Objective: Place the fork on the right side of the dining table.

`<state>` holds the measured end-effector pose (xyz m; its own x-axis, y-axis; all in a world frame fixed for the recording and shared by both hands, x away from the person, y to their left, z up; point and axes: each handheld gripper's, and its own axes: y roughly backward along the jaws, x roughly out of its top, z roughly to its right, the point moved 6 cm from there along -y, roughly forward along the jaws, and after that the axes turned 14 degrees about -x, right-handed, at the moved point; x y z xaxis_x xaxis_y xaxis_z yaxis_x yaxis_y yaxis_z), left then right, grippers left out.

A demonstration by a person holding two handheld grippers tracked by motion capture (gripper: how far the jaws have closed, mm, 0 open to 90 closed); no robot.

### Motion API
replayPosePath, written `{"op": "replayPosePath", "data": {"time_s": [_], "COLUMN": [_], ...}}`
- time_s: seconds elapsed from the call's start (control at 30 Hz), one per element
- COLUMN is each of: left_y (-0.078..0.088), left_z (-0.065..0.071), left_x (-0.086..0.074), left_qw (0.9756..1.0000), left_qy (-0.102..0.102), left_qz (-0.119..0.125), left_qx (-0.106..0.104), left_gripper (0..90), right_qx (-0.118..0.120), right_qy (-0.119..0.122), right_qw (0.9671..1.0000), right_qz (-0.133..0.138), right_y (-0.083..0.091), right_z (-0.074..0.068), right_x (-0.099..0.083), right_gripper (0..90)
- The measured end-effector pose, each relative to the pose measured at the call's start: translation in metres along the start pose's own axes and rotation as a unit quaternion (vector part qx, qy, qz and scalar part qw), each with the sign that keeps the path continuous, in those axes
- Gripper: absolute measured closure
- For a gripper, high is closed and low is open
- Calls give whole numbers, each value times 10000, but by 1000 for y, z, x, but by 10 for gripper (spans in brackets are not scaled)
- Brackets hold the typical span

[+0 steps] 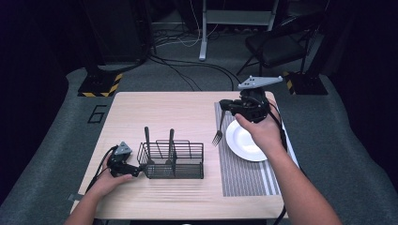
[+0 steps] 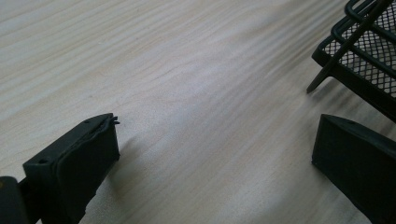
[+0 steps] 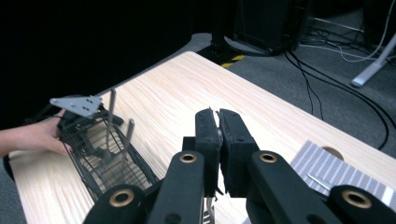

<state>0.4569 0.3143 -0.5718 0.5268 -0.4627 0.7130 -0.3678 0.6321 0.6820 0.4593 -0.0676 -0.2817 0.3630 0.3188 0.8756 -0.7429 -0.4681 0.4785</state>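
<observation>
I carry a fork [image 1: 218,132] in my right gripper [image 1: 224,107], its jaws pressed together on the handle, tines hanging down between the white plate [image 1: 244,140] and the wire caddy [image 1: 172,160], which stands at about 8 o'clock from the fork. My left gripper [image 1: 137,170] rests with jaws apart, just beside the caddy's left wall. I judge the next move is to bring the fork over a free compartment and lower it in — the only writing I can read is a "6" [image 1: 97,114] on the floor.

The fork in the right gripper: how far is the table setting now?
Done: the plate lies on the striped placemat. In hand: the right gripper is shut on the fork, hanging tines down left of the plate. Left: two utensils stand in the wire caddy; the open left gripper rests beside it.
</observation>
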Motion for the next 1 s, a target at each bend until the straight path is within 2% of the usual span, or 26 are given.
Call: {"op": "replayPosePath", "data": {"time_s": [0.13, 0.47, 0.6, 0.87, 1.0], "left_y": [0, 0, 0, 0, 0], "left_z": [0, 0, 0, 0, 0], "left_x": [0, 0, 0, 0, 0], "left_qw": [10000, 10000, 10000, 10000, 10000], "left_qy": [11, 12, 11, 9, 9], "left_qz": [6, 6, 5, 2, 3], "left_qx": [-4, -5, -5, -4, -5], "left_gripper": [2, 2, 2, 2, 2], "right_qx": [-83, -310, -345, -575, -624], "right_qy": [21, -168, -219, -211, -226], "right_qw": [10000, 9993, 9990, 9978, 9974], "right_qz": [-34, -147, -154, -265, -289], "right_y": [-1, -3, -4, -10, -12], "right_z": [4, 15, 16, 17, 17], "right_x": [-10, -47, -58, -90, -99], "right_gripper": [868, 867, 867, 868, 867]}}
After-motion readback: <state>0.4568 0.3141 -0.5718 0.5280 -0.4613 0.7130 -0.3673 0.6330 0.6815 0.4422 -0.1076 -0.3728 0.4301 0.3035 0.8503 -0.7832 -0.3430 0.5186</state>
